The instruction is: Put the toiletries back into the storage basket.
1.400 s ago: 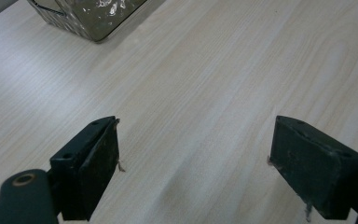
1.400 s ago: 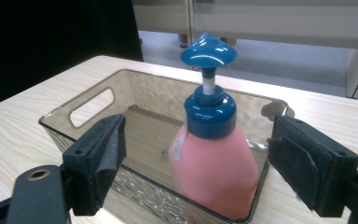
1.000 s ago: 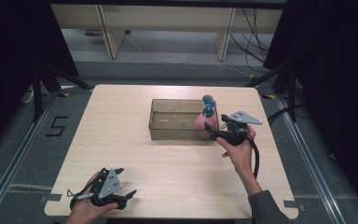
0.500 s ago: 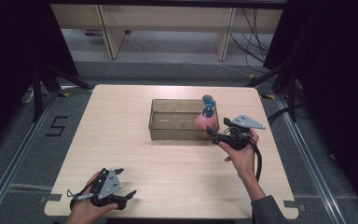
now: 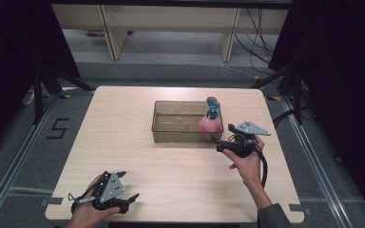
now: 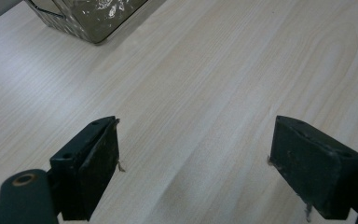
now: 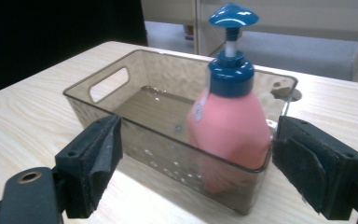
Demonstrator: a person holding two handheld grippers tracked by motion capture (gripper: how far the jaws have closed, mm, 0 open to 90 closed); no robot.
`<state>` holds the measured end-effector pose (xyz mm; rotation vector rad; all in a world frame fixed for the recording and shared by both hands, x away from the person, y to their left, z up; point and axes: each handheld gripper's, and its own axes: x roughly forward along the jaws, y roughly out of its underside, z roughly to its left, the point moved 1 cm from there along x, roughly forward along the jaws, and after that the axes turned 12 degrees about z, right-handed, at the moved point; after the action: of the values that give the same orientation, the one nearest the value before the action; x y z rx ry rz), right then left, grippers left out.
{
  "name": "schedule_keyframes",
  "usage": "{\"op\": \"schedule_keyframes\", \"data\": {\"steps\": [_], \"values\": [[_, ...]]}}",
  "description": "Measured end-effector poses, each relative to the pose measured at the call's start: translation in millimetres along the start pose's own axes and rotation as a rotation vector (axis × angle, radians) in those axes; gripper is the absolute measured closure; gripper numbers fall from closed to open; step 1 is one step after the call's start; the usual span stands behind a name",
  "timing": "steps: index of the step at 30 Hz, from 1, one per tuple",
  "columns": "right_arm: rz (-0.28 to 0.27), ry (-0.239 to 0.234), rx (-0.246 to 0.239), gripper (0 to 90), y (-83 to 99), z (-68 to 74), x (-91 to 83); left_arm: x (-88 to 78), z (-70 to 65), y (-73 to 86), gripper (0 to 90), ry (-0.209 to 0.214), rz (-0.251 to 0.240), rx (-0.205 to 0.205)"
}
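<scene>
We see the pink bottle (image 7: 228,126) standing upright in the right end of the clear bin (image 5: 164,133), toward the table's (image 5: 123,156) far edge. Our right tongs (image 5: 220,144) have just been opening, wide and empty, seemingly just clear of the bin. Left tongs (image 5: 132,199) rest open near the front left corner.

One pink plastic pump bottle with blue dispenser cap (image 5: 211,121). One clear smoky rectangular plastic bin (image 5: 180,128). One pale wooden desk (image 5: 123,142). Two black handheld claws: left (image 5: 132,198), right (image 5: 218,144).
</scene>
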<state>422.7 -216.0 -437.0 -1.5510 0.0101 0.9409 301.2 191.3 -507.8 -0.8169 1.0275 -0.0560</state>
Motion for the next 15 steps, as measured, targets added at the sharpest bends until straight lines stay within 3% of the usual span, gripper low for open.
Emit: {"op": "schedule_keyframes", "data": {"steps": [2,6,7,8,9,12,13,14,15], "values": [[-0.015,0.001,0.002,16.1,1.2,2.4,0.3,-0.6,0.2,-0.1,15.1,0.006,0.005,0.002],[0.011,-0.027,0.010,15.7,4.1,6.1,-1.5,-0.3,0.2,0.0,15.1,0.006,0.003,0.002],[0.003,-0.016,-0.009,15.7,4.8,6.0,-1.5,-0.3,0.2,-0.1,15.1,0.007,0.003,0.001],[0.015,-0.031,0.028,15.7,6.0,9.1,-2.6,-0.3,0.2,-0.1,15.1,0.007,0.003,0.001],[0.008,-0.020,-0.008,15.7,6.4,6.9,-2.7,-0.5,0.2,-0.1,15.1,0.006,0.004,0.002],[0.013,-0.020,-0.018,15.7,9.2,7.3,-3.5,-0.6,0.1,-0.2,15.1,0.005,0.003,0.000],[0.028,-0.037,0.002,15.7,10.5,8.3,-4.2,-0.8,0.2,-0.3,15.1,0.006,0.007,-0.001],[0.009,-0.019,-0.014,15.7,11.5,7.5,-4.0,-0.7,0.2,-0.3,15.1,0.005,0.005,-0.001],[0.027,-0.043,0.033,15.7,12.8,10.8,-5.5,-0.8,0.2,-0.2,15.1,0.003,0.005,0.001]]}}
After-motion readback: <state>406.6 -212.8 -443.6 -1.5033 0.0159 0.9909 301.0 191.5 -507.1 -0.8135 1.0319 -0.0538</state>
